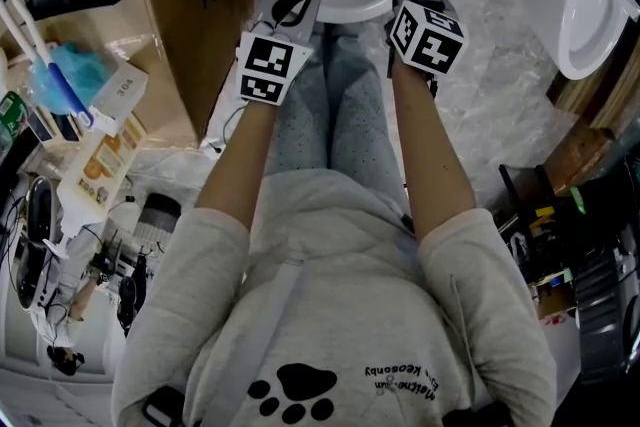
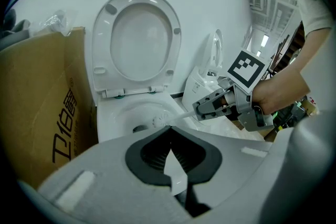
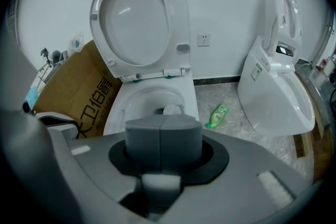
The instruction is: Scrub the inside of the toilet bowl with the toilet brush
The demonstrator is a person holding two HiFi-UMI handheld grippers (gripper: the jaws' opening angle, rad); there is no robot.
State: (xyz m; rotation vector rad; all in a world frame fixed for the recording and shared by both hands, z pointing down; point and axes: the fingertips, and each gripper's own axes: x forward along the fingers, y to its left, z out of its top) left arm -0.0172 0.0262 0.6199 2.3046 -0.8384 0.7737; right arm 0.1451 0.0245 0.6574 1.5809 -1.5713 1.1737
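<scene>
Grip on the brush [image 2: 157,121] shows only in the left gripper view: the right claw [image 2: 198,108] is clamped on its white handle, with the head down in the bowl [image 2: 113,113]. Left claw [image 2: 169,132] is closed and empty. Right gripper view hides the handle behind shut jaws but adds a green bottle [image 3: 217,115] beside a second toilet [image 3: 273,97].

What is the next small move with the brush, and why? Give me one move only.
Probably sweep the brush head sideways and up along the bowl wall. The right claw is shut on the toilet brush. Its head sits low in the toilet bowl beside the drain opening, so the wall above should be a short stroke away.
</scene>
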